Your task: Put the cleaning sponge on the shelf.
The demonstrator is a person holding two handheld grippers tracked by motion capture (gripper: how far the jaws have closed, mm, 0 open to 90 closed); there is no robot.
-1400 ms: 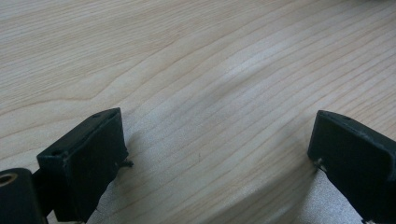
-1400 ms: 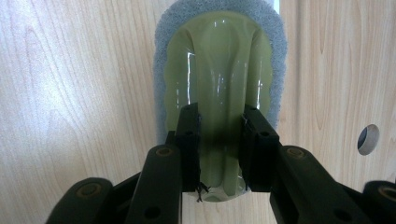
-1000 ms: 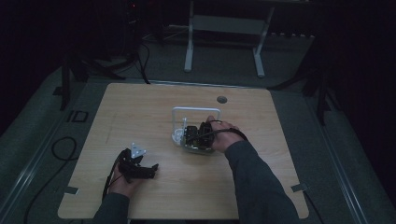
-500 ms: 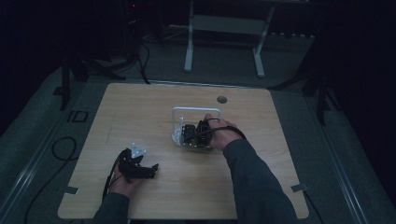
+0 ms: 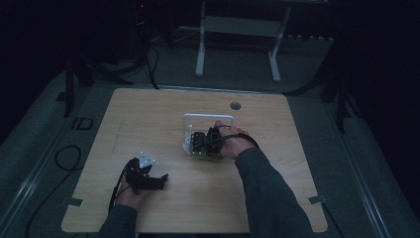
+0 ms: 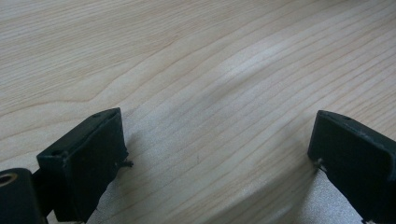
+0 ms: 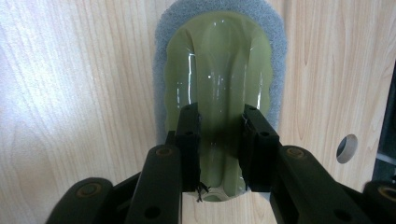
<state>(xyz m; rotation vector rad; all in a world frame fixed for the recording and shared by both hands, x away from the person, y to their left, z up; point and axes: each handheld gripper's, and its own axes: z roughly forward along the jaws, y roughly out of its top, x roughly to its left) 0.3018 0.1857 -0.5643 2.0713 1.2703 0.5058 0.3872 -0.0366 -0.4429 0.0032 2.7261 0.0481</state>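
Our right gripper [image 7: 219, 140] has its jaws narrowed on a green sponge handle [image 7: 219, 84] w/ a grey pad rim – probably pinched at the raised ridge for a firm hold. It sits mid-table by a white frame [image 5: 208, 118]. Left gripper [image 6: 215, 154] is wide, nothing between – parked low over the table [image 5: 148, 119], near edge.

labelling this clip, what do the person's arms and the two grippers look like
Both forearms wear dark grey long sleeves. Each hand holds a black two-jaw gripper: the left gripper carries a grey three-cornered plate on top and trails a black cable; the right gripper has blocky black jaws on bolted black links, with a black cable looping past the hand.
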